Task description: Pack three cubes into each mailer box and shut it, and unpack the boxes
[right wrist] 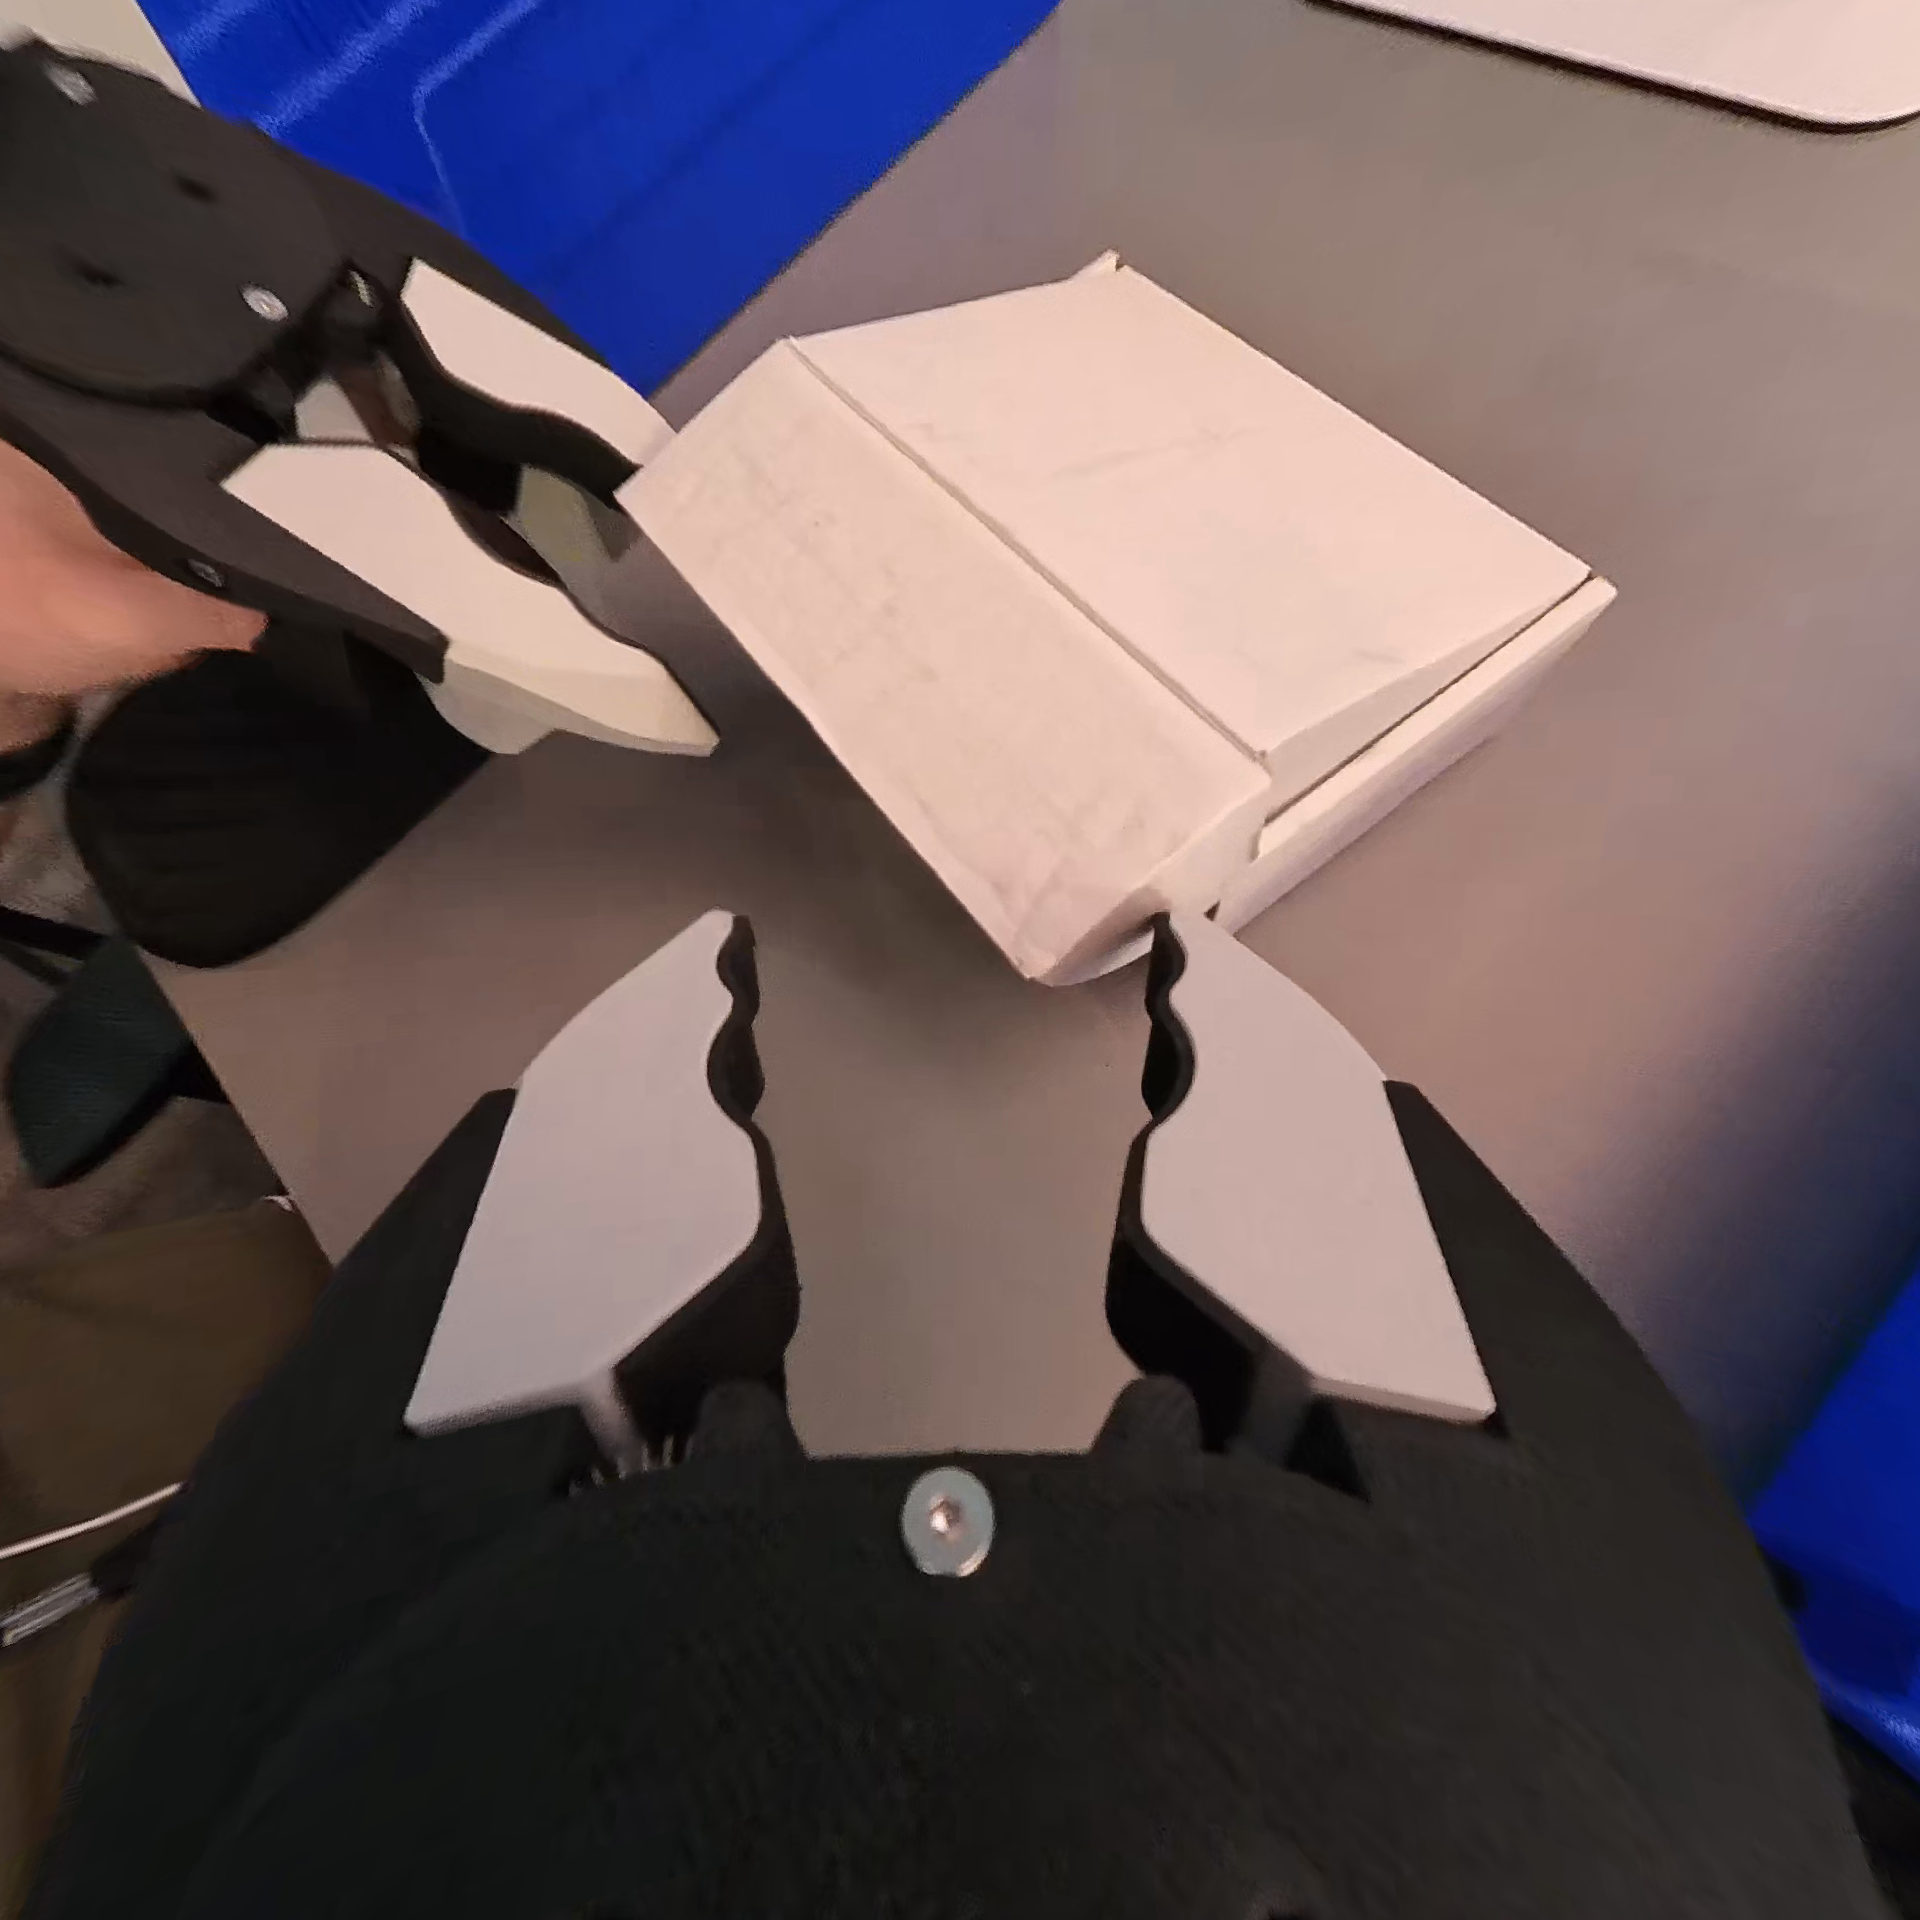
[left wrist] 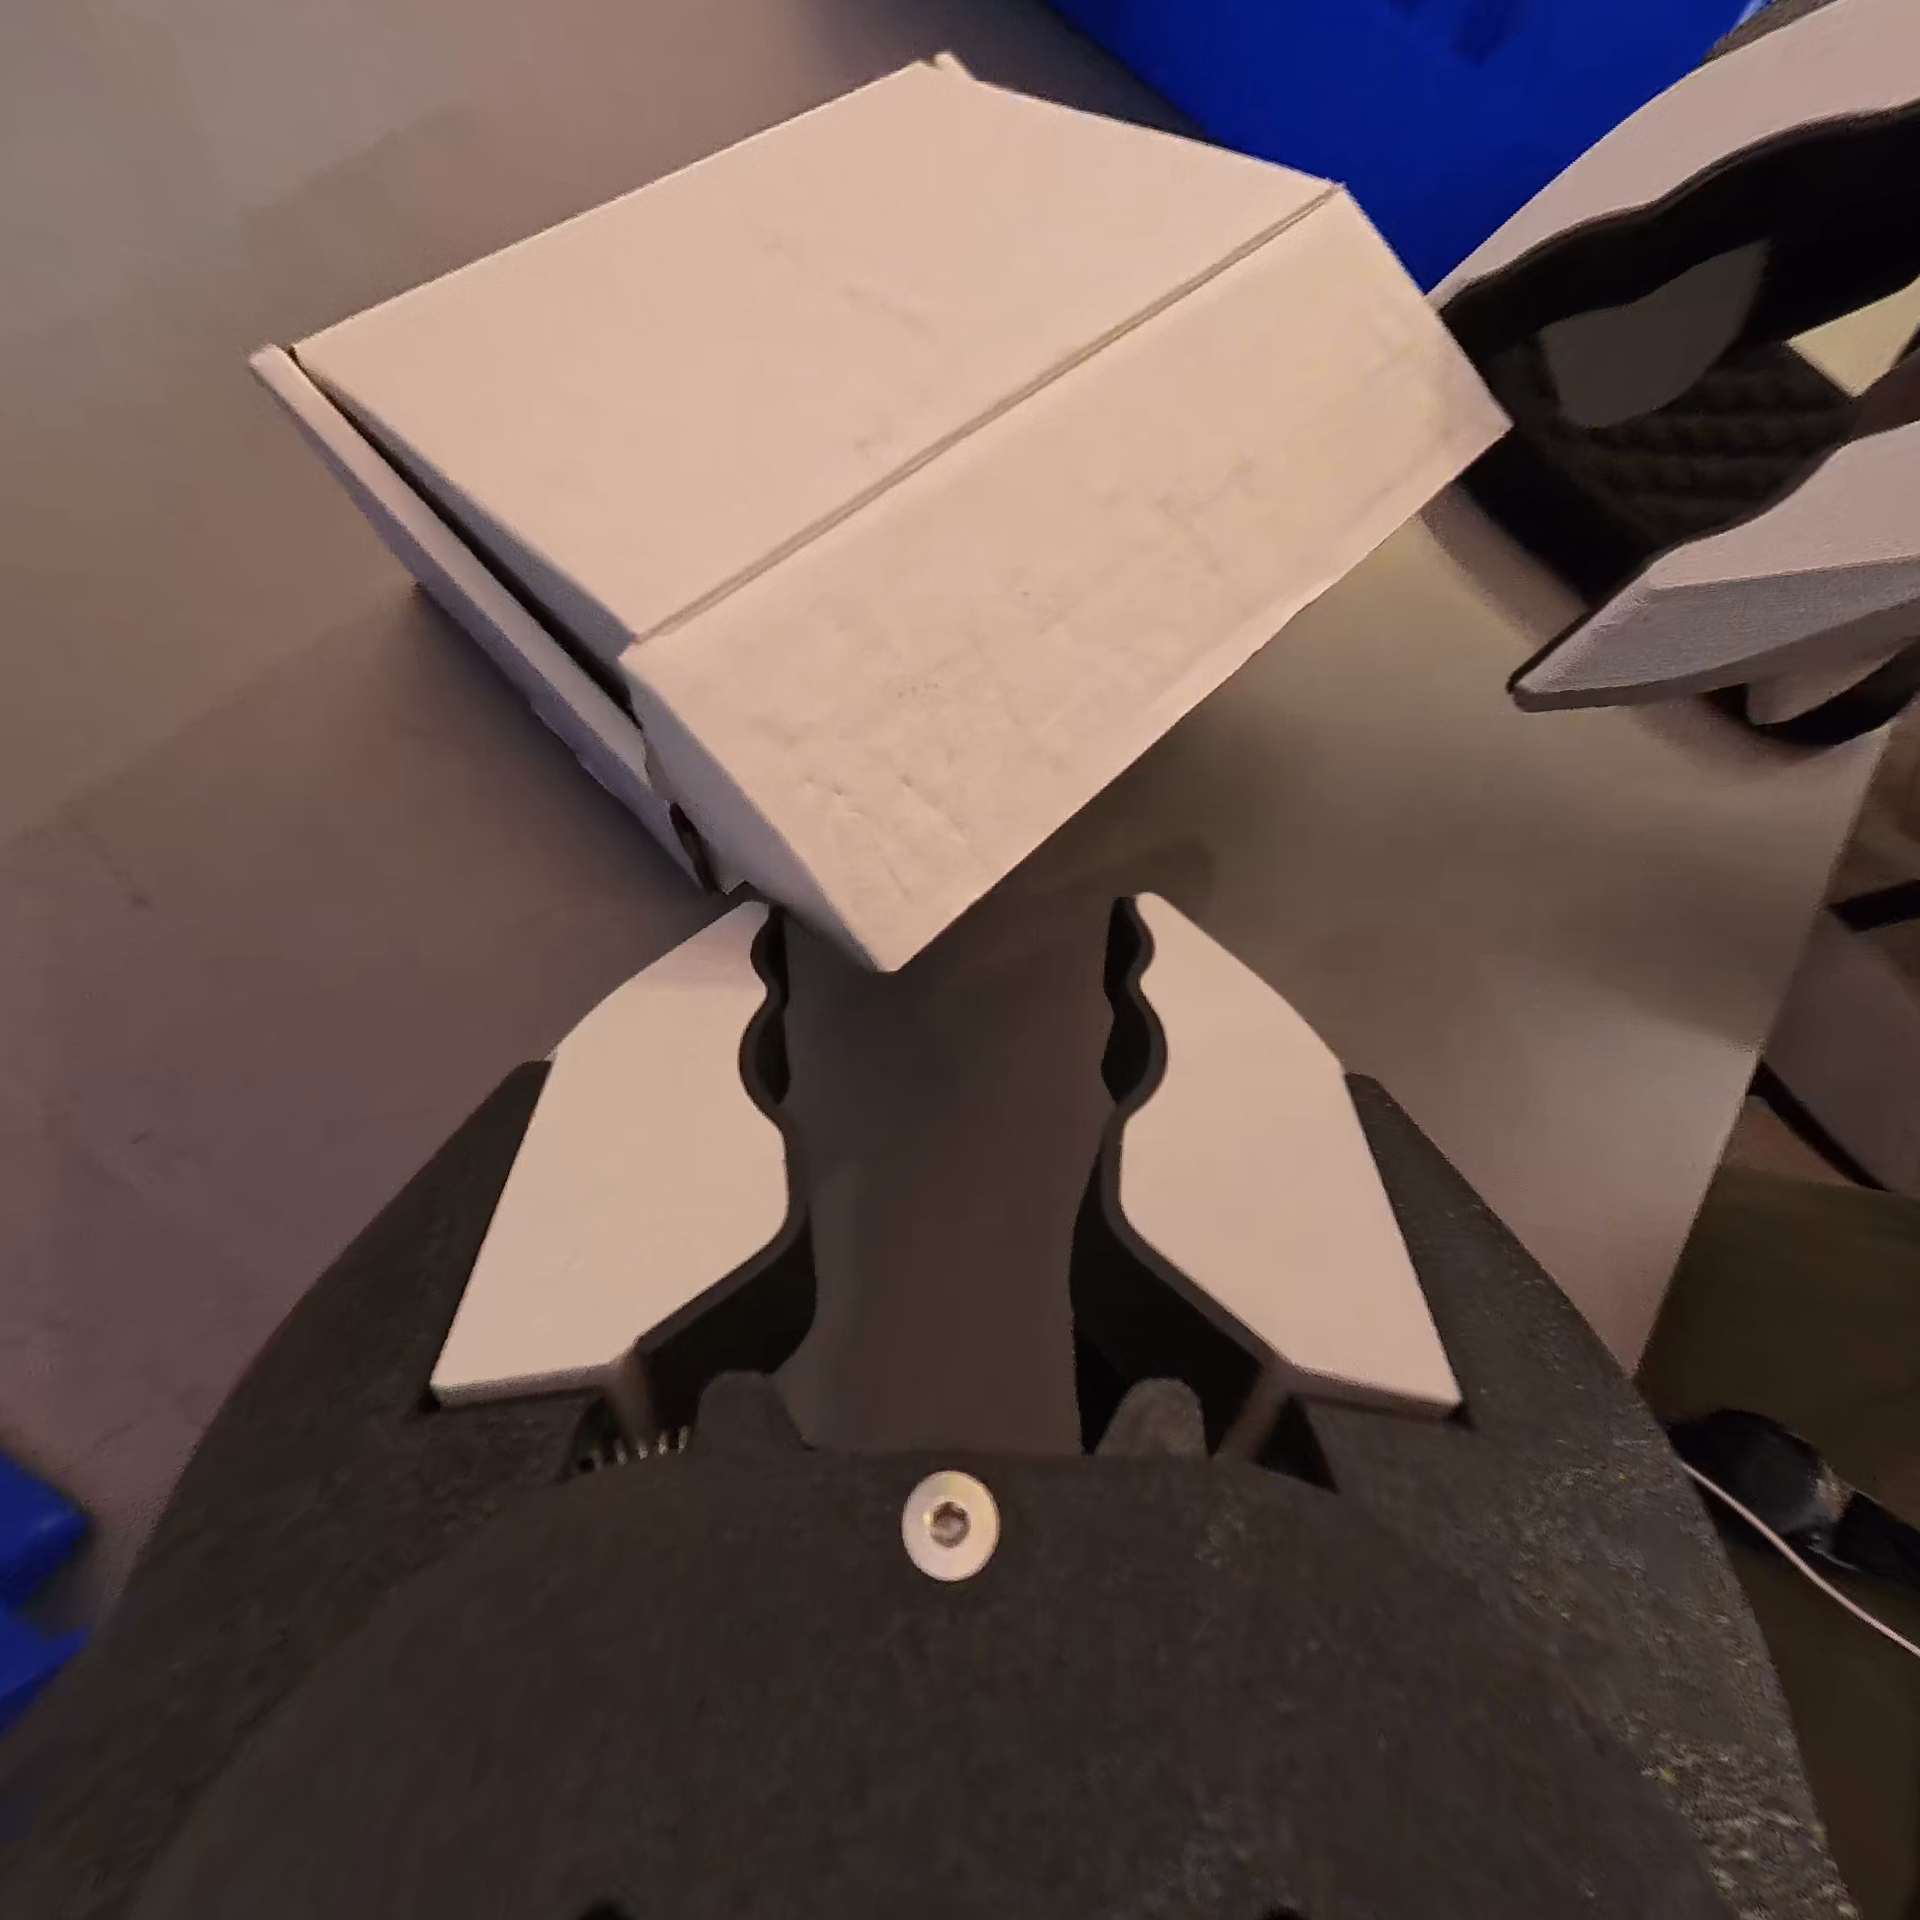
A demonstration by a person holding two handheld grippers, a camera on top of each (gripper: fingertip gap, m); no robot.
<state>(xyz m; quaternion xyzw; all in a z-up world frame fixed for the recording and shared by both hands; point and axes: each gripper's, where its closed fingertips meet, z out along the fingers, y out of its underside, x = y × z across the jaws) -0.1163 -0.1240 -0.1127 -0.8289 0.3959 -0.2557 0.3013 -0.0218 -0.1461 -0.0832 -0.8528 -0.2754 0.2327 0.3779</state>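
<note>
Mailer box (left wrist: 831,499) flap ajar, person's hand (right wrist: 94,592) right-view only

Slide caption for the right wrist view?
Two open grippers flank a white cardboard mailer box, front flap untucked, on a grey table.

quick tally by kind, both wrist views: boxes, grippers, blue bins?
White mailer box: 1, lid down but front flap untucked
Grippers: 2, left gripper and right gripper, both open
Blue bins: at least 1; other blue patches at frame edges, cannot tell if separate
Cubes: 0 visible
Total: 4
</note>
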